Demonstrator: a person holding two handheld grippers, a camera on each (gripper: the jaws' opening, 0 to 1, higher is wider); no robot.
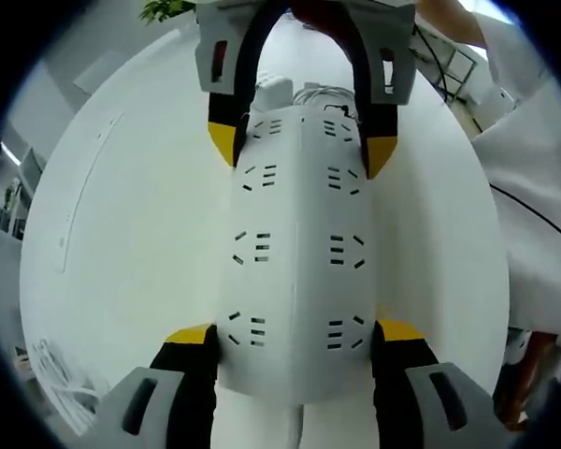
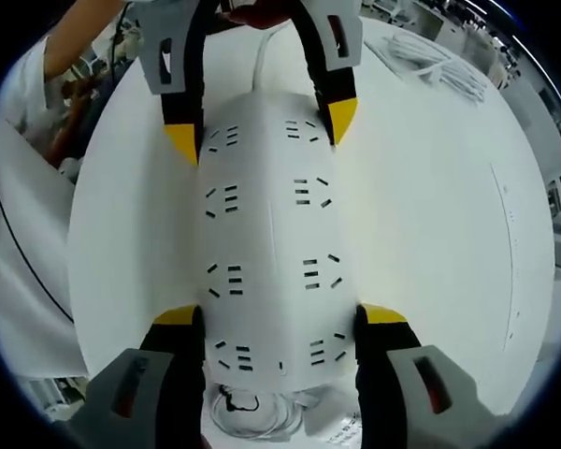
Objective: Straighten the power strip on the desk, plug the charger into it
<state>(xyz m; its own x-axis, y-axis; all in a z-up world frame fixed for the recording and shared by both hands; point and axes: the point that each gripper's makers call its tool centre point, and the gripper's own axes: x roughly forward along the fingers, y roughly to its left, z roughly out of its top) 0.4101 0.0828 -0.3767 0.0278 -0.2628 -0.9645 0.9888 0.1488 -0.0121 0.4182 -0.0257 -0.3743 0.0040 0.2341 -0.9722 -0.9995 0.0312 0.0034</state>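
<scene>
Strip point(image 1: 297, 271) lies flat on the white desk point(image 1: 131, 253), held at both ends. In the left gripper view the left gripper point(image 1: 294, 339) has its yellow-tipped jaws pressed against the strip's two long sides at the near end, gripping it; the right gripper point(image 1: 301, 154) comes in from the top and clamps the far end the same way. In the right gripper view the roles swap: the right gripper point(image 2: 278, 318) squeezes the near end of the strip point(image 2: 271, 262), and the left gripper point(image 2: 262, 131) holds the far end. The strip's white face carries two rows of socket slots; no brand or writing can be read on it. Its white cord point(image 2: 262, 56) leaves the far end in the right gripper view. A coiled white cable point(image 2: 262, 416) lies just past the strip's near end there, and another bundle of cable point(image 2: 430, 61) rests well apart on the desk. A person's white sleeve point(image 1: 533, 187) shows beside the desk.
</scene>
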